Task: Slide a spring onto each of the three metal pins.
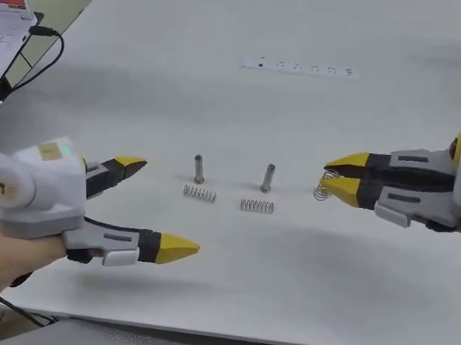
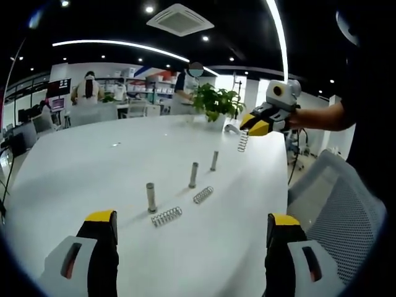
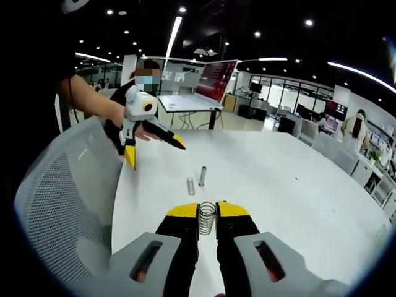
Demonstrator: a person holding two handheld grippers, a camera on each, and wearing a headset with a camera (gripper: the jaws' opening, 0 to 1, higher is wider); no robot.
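Spring (image 3: 207, 218) clamped upright between the tips of the right gripper (image 3: 207, 211), at one end of a row of pins.

On the white table (image 1: 295, 276) three metal pins stand upright: the near pin (image 2: 151, 197), the middle pin (image 2: 193, 174) and the far pin (image 2: 214, 160). Two loose springs lie flat, the first loose spring (image 2: 166, 216) just beside the near pin, the second loose spring (image 2: 202, 194) beside the middle one. The left gripper (image 2: 192, 218) is spread wide, holding nothing.
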